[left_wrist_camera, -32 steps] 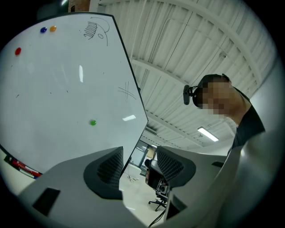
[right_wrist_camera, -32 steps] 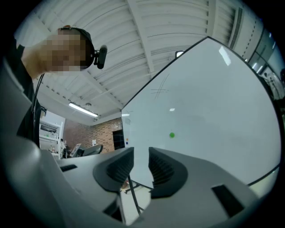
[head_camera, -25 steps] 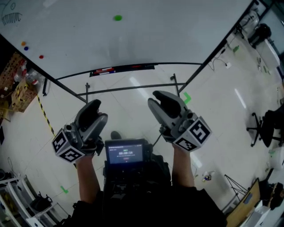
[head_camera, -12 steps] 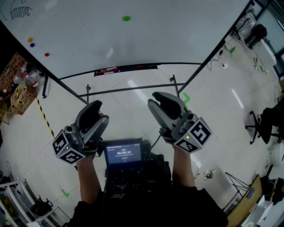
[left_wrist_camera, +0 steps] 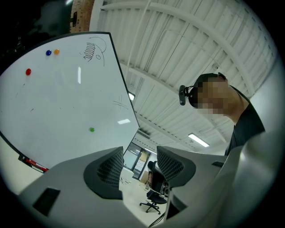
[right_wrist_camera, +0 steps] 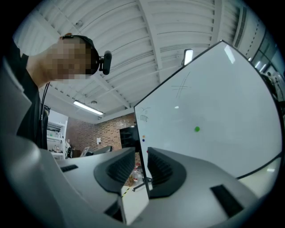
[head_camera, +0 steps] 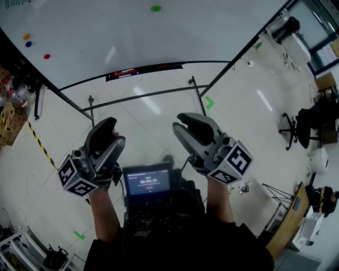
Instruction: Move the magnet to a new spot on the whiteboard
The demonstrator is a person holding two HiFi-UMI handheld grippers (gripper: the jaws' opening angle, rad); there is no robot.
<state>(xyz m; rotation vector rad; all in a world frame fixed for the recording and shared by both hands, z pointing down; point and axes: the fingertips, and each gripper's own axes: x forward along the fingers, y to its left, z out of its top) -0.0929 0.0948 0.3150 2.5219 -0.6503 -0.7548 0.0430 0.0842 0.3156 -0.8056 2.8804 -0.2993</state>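
A small green magnet (head_camera: 155, 8) sticks on the whiteboard (head_camera: 106, 32) at the top of the head view, far ahead of both grippers. It also shows as the green magnet (left_wrist_camera: 91, 129) in the left gripper view and the green magnet (right_wrist_camera: 197, 129) in the right gripper view. Orange (head_camera: 26, 37), blue (head_camera: 28, 44) and red (head_camera: 47, 56) magnets sit near the board's left edge. My left gripper (head_camera: 107, 128) is open, with nothing between its jaws (left_wrist_camera: 139, 160). My right gripper (head_camera: 180, 121) has just been closing; a narrow empty gap remains (right_wrist_camera: 141, 162).
The board's tray (head_camera: 143, 70) holds markers, and its black stand frame (head_camera: 137, 97) crosses the floor below it. A screen (head_camera: 147, 180) hangs at my chest. An office chair (head_camera: 296, 124) stands at the right; striped floor tape (head_camera: 39, 143) and clutter (head_camera: 10, 114) lie left.
In the head view the whiteboard, its tray and the green magnet have slid upward and a little right. Both grippers keep much the same pose before my body.
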